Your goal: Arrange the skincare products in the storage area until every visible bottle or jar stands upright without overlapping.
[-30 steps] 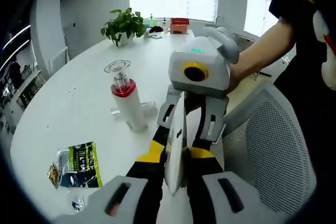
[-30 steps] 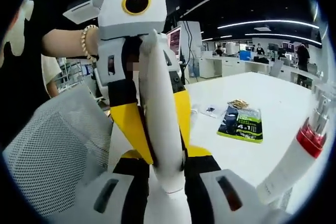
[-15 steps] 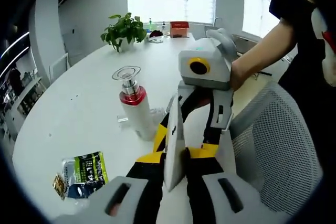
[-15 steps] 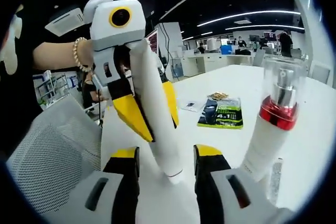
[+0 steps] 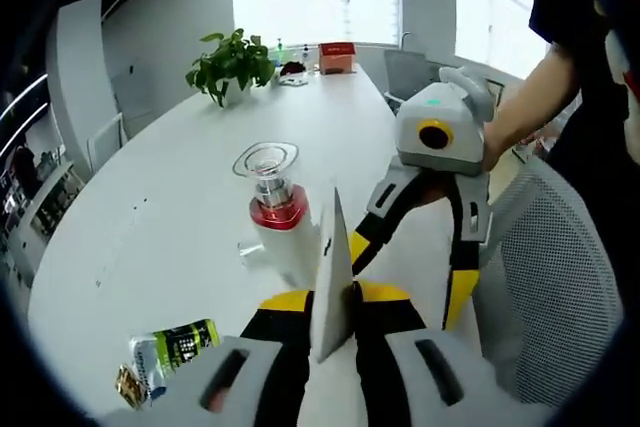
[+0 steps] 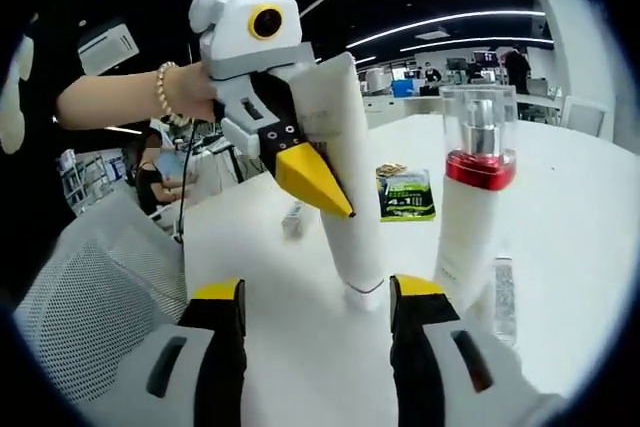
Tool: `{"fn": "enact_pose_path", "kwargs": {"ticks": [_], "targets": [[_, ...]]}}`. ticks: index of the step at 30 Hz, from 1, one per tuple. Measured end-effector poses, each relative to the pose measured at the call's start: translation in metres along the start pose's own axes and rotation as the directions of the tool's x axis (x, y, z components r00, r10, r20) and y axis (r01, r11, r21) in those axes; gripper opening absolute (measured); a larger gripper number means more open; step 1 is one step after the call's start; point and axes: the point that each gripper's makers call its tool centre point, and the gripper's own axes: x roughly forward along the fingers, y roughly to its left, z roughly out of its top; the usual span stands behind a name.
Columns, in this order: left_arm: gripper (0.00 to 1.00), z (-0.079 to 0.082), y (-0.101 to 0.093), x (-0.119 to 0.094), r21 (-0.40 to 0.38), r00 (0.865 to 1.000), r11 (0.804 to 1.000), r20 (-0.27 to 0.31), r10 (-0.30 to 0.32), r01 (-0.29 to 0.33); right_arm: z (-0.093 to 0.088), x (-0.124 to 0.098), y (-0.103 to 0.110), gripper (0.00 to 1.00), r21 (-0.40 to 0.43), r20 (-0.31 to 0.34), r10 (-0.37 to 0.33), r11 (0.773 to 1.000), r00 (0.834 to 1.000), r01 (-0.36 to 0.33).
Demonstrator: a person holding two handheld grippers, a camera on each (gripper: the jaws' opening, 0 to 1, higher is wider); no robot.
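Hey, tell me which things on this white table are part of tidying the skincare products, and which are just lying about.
Part of the job:
- white tube, clamped by the left gripper, standing cap down on the table
- pump bottle with red collar, upright
- right gripper, open

Just lying about:
- green packet
- potted plant
- red box
- mesh chair

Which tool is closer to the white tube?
Left. The left tool is clamped on the white tube, which stands cap down on the table. The right tool is open, its jaws apart from the tube on both sides.
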Motion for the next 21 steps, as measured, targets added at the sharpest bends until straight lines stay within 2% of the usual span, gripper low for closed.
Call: {"fn": "enact_pose_path", "kwargs": {"ticks": [10,14,21], "targets": [[0.16,0.011,0.018,0.011,0.015,1.0,1.0,0.02,-0.006,0.006,-0.012,-0.02,-0.01,0.65,0.052,0.0,-0.081,0.995,0.997,0.081],[0.17,0.014,0.03,0.015,0.018,1.0,1.0,0.029,-0.012,0.011,-0.015,-0.028,-0.013,0.65,0.068,0.002,-0.11,0.992,0.994,0.11],[0.17,0.019,0.037,0.02,0.034,0.999,0.999,0.033,-0.012,0.011,-0.017,-0.039,-0.015,0.65,0.079,0.005,-0.153,0.985,0.988,0.152]]}}
